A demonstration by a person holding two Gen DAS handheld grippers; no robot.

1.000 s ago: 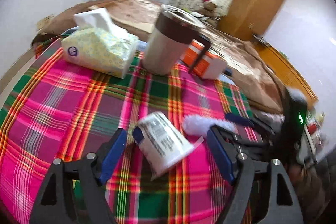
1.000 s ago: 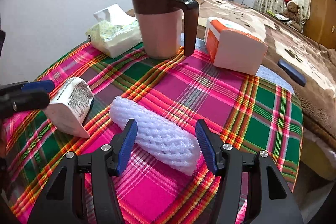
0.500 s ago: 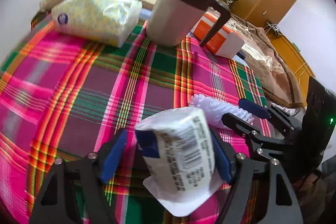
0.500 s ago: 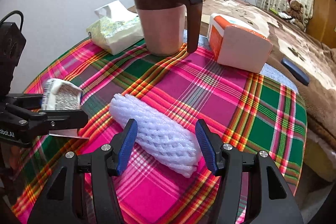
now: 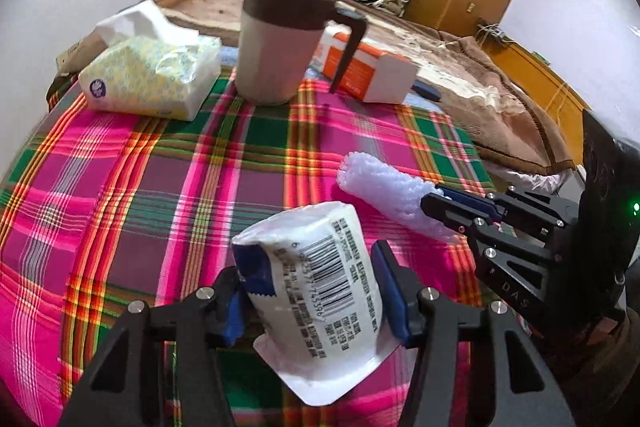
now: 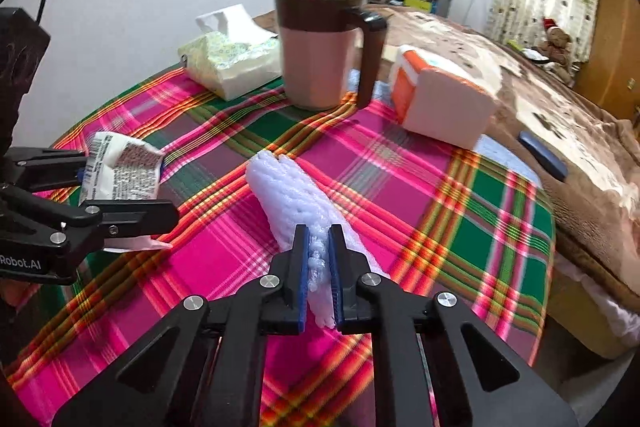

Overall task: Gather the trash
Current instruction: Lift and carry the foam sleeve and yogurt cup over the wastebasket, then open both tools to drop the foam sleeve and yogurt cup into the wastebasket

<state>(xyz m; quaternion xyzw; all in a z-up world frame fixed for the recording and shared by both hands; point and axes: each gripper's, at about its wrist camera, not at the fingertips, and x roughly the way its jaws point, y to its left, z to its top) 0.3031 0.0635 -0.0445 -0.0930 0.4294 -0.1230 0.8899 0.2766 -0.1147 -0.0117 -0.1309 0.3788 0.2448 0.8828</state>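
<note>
Left wrist: wrapper (image 5: pixel 320 291) barcode, print unreadable.

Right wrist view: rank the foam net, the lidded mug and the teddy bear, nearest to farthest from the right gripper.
1. Foam net, pinched in the right gripper, centre foreground.
2. Lidded mug, upright at the plaid cloth's far side.
3. Teddy bear, far right on the bed.

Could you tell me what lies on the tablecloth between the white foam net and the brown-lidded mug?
Nothing: in the right wrist view, only bare plaid tablecloth runs from the foam net to the mug.
</note>
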